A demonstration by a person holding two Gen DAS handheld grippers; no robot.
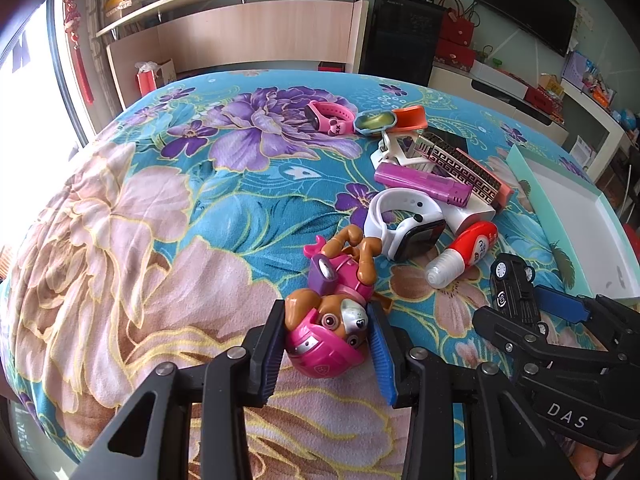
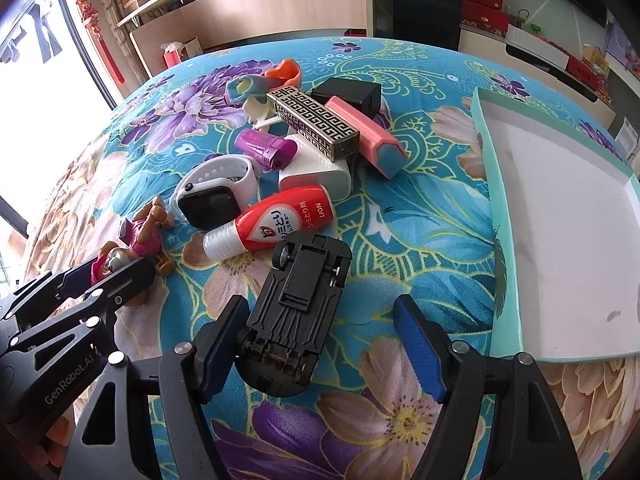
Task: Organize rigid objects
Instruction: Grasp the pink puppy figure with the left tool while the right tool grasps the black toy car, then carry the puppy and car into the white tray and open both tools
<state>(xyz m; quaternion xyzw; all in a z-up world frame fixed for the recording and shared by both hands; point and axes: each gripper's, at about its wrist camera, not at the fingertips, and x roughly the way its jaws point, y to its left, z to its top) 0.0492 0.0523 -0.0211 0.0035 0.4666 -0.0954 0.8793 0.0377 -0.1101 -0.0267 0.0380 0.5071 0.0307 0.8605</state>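
The right gripper [image 2: 320, 348] is standing apart around the upturned black toy car [image 2: 298, 316]; the left pad is touching it, the right pad is not. The car's long axis is running toward one o'clock, and the tray [image 2: 486, 184] is lying at two o'clock. The left gripper [image 1: 326, 344] is clamping the pup figure [image 1: 328, 328].

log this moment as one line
left tool: shut on pink-helmet puppy figure | right tool: open around upturned black toy car | white tray with teal rim: empty
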